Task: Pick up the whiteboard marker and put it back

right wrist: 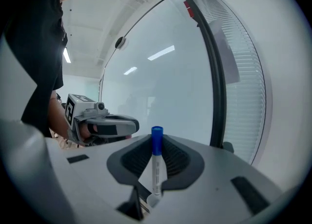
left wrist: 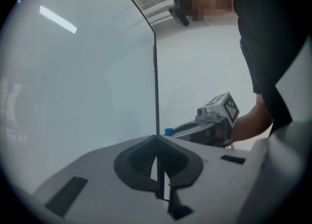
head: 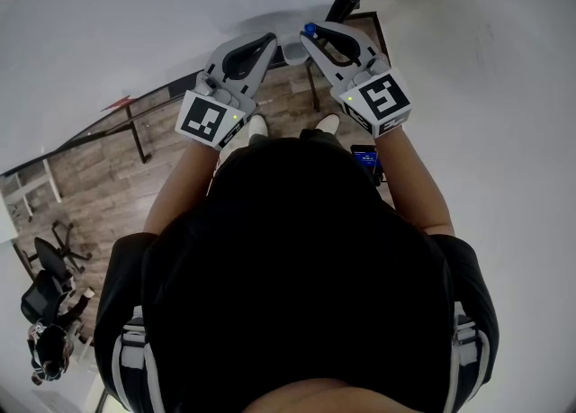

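Observation:
The whiteboard marker (right wrist: 156,164), white with a blue cap, stands upright between the jaws of my right gripper (right wrist: 157,142), which is shut on it. In the head view the blue cap (head: 310,30) pokes out at the tip of the right gripper (head: 315,35), close to the whiteboard (head: 135,15). My left gripper (head: 268,44) is beside it, a little to the left. In the left gripper view the left gripper (left wrist: 157,139) has its jaws together with nothing between them. The right gripper (left wrist: 209,124) and the marker's cap (left wrist: 168,132) show beyond it.
The whiteboard (right wrist: 161,71) fills the space ahead, with a black frame edge (right wrist: 217,86) on its right and window blinds (right wrist: 243,71) past that. Below are a wooden floor (head: 99,168), the person's feet, a dark phone-like screen (head: 366,157) and an office chair (head: 45,267).

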A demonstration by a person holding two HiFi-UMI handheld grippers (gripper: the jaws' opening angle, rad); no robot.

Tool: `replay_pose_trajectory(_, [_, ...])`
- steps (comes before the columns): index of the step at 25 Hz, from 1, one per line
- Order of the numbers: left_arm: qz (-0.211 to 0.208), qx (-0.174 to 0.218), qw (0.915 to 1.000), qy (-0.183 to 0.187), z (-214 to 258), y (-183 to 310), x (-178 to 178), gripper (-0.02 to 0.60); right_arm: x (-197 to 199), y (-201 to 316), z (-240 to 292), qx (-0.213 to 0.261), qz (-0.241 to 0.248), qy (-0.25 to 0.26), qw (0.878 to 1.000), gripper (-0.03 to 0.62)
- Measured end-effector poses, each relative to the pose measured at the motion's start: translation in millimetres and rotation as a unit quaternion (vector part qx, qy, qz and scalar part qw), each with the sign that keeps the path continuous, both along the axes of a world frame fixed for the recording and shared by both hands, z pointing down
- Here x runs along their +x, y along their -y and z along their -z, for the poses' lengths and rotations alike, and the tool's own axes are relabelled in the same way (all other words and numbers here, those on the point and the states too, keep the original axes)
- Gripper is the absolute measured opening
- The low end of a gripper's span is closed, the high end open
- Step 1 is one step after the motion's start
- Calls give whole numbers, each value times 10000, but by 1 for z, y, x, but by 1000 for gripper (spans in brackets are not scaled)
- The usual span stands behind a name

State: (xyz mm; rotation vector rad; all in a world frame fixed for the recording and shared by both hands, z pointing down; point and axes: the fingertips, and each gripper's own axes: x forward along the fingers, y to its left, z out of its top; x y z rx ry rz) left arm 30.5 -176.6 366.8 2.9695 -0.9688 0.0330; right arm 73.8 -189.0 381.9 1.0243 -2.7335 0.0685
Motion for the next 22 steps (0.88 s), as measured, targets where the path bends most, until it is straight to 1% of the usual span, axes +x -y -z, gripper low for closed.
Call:
replay_pose_trajectory(6, [-93, 131, 9998, -105, 17, -1, 3, 5, 10, -8, 19, 87, -21, 29, 10000, 58])
replay_pose_trajectory(9, [-213, 171, 9993, -268, 25, -3, 6, 5, 15, -11, 27, 68, -76, 175, 9998, 60])
replay_pose_trajectory(13, [-231, 103, 9996, -120, 24, -3, 7, 5, 24, -13, 31, -3, -142, 320, 9994, 58])
replay_pose_trajectory(18, [-322, 179, 9990, -266, 30, -9, 11, 5, 34, -21, 39, 38, -253, 388, 9989, 58])
replay_pose_trajectory(22, [-339, 127, 9993, -97, 18, -13, 14, 5, 39, -27, 33, 19, -348, 423, 9985, 58])
